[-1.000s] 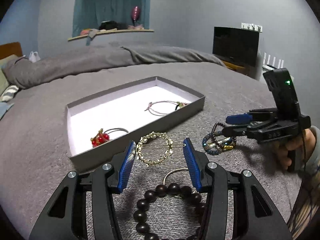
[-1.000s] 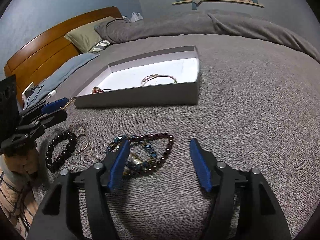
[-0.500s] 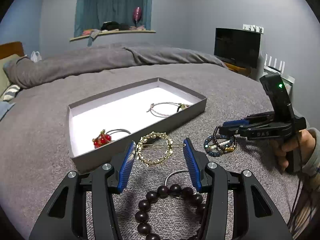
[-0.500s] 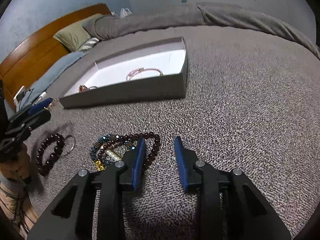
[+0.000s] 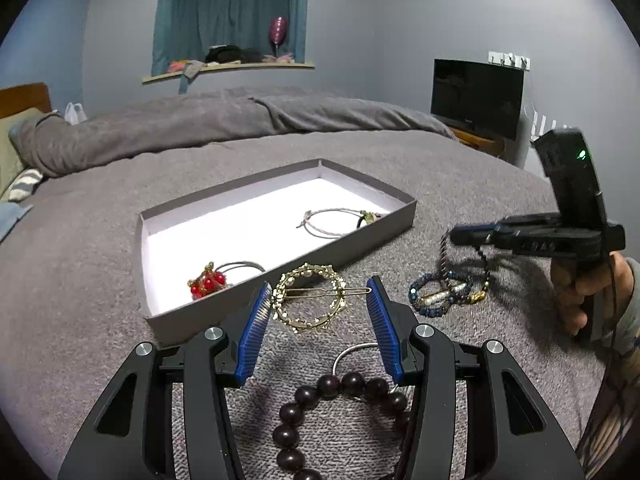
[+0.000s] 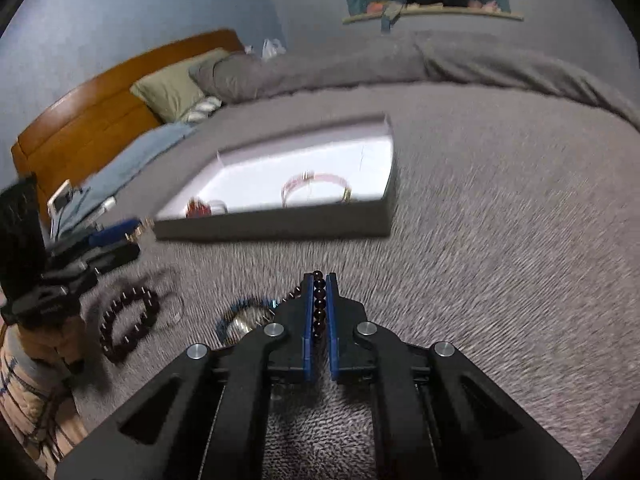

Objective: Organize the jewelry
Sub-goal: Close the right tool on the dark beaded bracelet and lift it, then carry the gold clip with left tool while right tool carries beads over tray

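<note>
A grey box (image 5: 352,248) with a white floor lies on the bed and holds a red bead hair tie (image 5: 208,282) and a thin pink bracelet (image 5: 332,222). My left gripper (image 5: 318,304) is open around a gold round hair clip (image 5: 310,298) in front of the box. A dark wooden bead bracelet (image 5: 332,412) lies below it. My right gripper (image 6: 319,280) is shut on a dark bead necklace (image 6: 319,304) and lifts one end off the bed; in the left wrist view the strand (image 5: 444,256) hangs from it. Blue and gold beaded bracelets (image 5: 444,296) lie beneath.
The grey blanket (image 5: 440,168) covers the bed. Pillows (image 6: 176,88) and a wooden headboard (image 6: 80,124) are at the far end. A black TV (image 5: 476,98) stands by the wall. A silver ring (image 5: 356,354) lies by the wooden beads.
My right gripper has closed on the dark bead necklace and lifted part of it off the bed. My left gripper has stayed open around the gold hair clip.
</note>
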